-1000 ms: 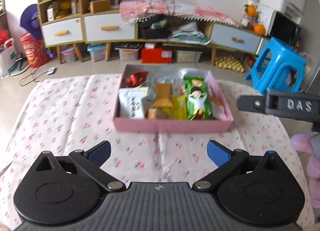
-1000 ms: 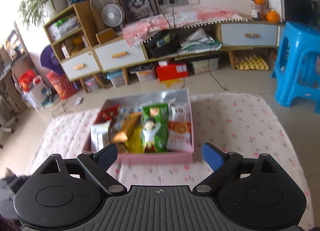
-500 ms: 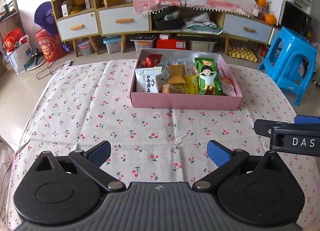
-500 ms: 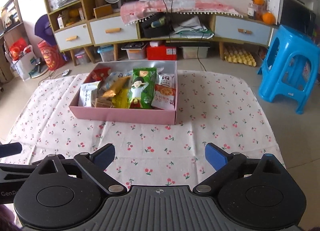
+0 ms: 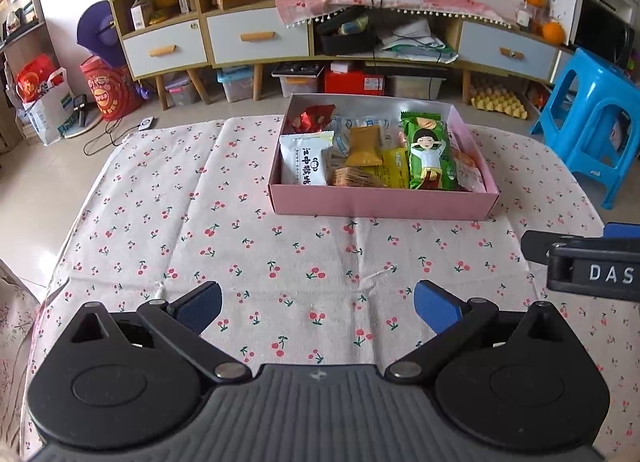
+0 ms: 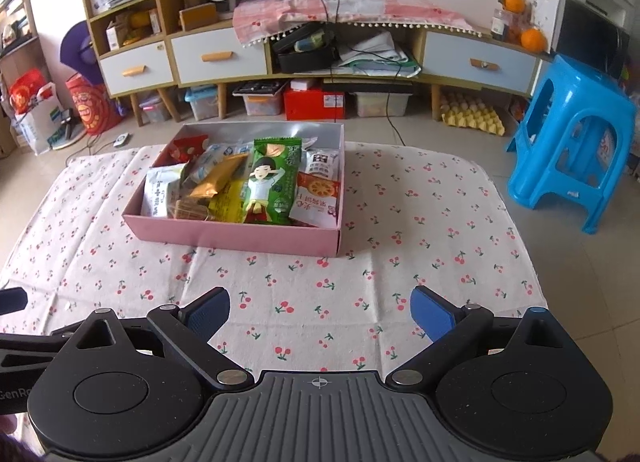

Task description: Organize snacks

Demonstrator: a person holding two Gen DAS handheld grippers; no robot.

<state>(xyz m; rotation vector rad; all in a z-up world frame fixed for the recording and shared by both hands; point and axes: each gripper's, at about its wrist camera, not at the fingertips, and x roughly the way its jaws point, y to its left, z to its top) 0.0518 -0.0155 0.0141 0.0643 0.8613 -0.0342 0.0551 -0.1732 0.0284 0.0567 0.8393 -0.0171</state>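
A pink box stands on the cherry-print tablecloth at the far middle of the table. It holds several snack packets, among them a green packet with a cartoon child, a white packet and a red one. My left gripper is open and empty, low over the cloth in front of the box. My right gripper is open and empty, also in front of the box. The right gripper's side shows in the left wrist view.
The tablecloth covers the whole table. A blue plastic stool stands on the floor to the right. Low cabinets with drawers and storage bins line the far wall. Bags stand on the floor at the left.
Both grippers have pulled back from the box and risen, so the box looks smaller and farther. Both stayed open and empty. The snacks in the box have not moved.
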